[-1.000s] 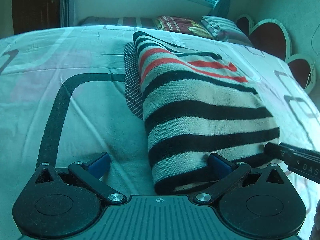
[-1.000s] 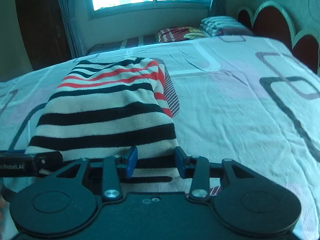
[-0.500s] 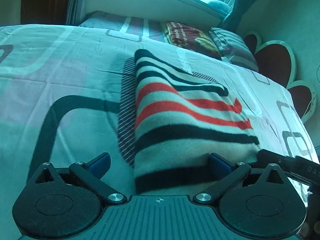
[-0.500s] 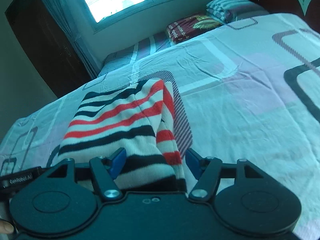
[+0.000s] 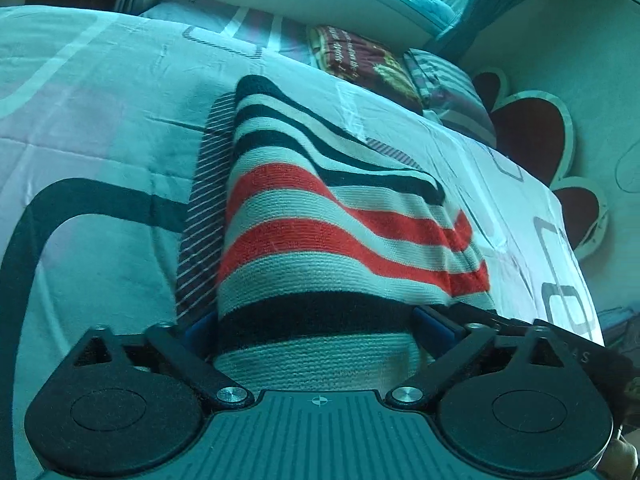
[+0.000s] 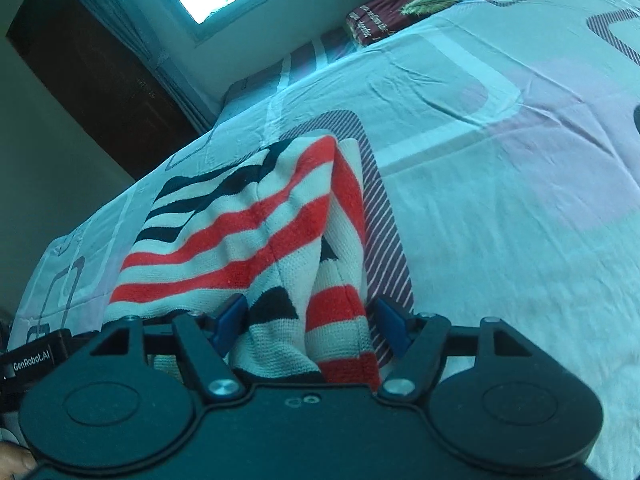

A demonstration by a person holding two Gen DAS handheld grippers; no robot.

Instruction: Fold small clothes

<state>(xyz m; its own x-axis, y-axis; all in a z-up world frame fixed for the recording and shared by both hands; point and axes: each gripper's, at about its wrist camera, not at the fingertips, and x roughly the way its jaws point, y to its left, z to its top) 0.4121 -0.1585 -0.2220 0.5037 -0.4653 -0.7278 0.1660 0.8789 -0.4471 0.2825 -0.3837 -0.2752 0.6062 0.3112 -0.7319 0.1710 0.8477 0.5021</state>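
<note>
A small knitted sweater with black, white and red stripes lies on the bed, its near end raised and draped toward both cameras. My left gripper has the sweater's near left edge between its blue pads, jaws wide around the thick cloth. My right gripper has the near right edge bunched between its blue pads. The two grippers are side by side; the right one's body shows at the left view's right edge.
The bed sheet with printed rounded squares stretches out beyond. Folded blankets and pillows sit at the far side by the window. A heart-shaped headboard is on the right. A dark door stands at the left.
Both grippers moved forward and up over the sweater, carrying its near edge toward the far end. The cloth now sits deeper between the pads and the right gripper's jaws have widened.
</note>
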